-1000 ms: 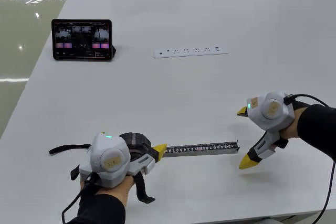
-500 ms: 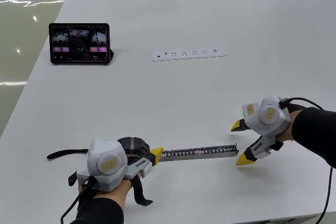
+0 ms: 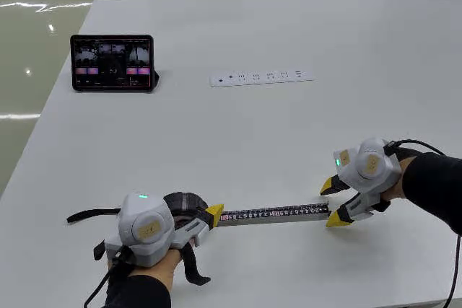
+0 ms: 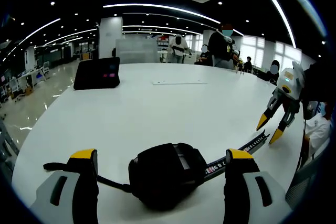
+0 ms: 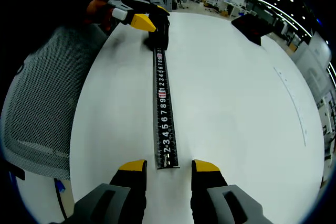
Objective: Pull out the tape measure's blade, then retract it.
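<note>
White tabletop (image 3: 289,128), tape measure case (image 4: 165,179) between parted left tongs (image 4: 161,153), blade (image 3: 274,213) running rightward, tip at spread right tongs (image 5: 169,165).

One tape measure (image 3: 186,203), one tablet (image 3: 112,61), one power strip (image 3: 261,76).

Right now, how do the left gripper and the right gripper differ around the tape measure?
The left gripper straddles the black case, while the right gripper sits at the free end of the blade. The left gripper's jaws stand wide apart; the right gripper's are closer together. Both are open with yellow tips, and neither is visibly clamping anything.
</note>
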Tool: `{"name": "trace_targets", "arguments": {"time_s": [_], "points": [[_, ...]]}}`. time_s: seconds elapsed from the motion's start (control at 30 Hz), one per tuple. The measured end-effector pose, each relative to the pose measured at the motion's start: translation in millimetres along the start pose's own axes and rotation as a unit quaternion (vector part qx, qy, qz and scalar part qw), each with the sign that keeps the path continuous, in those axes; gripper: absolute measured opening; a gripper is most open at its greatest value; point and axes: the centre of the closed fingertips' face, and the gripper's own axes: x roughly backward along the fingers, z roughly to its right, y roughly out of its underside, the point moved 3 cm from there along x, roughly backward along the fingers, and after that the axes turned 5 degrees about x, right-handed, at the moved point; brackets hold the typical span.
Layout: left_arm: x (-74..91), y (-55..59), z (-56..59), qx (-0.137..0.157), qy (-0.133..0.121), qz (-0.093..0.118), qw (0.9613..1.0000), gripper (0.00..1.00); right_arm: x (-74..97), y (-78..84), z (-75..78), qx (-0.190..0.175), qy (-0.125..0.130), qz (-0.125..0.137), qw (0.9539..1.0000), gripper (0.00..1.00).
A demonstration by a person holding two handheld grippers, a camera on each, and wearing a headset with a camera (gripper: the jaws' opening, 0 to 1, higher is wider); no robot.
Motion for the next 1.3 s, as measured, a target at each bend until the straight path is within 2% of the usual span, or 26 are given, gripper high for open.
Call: {"name": "trace_targets", "arguments": {"time_s": [0.2, 0.47, 0.93, 1.0, 1.07, 1.3], "points": [[-0.2, 1.9, -1.6, 0.0, -0.002, -0.002, 1.0, 0.99, 0.4, 1.4, 0.2, 0.0, 0.002, -0.005, 1.0, 0.2], [0.1, 1.6, -4.7, -0.004, -0.011, 0.002, 0.9999, 0.99, -1.2, -1.0, 0.0, 0.005, 0.001, -0.008, 1.0, 0.14], [-0.8, 2.4, -6.1, 0.001, -0.015, 0.003, 0.9999, 0.99, -3.4, -1.3, -1.4, 0.021, -0.01, -0.014, 0.9996, 0.12], [-1.8, 4.3, -5.8, 0.005, -0.014, 0.0, 0.9999, 0.99, -3.8, -1.6, -0.7, 0.005, -0.01, -0.021, 0.9997, 0.12], [-2.4, 6.1, -5.0, 0.004, -0.014, -0.004, 0.9999, 0.98, -4.3, -1.9, -1.9, 0.018, -0.009, -0.026, 0.9995, 0.12], [-3.4, 13.6, -4.8, 0.008, -0.014, -0.018, 0.9997, 0.93, -4.3, -1.8, -0.6, 0.009, -0.013, -0.026, 0.9995, 0.11]]}}
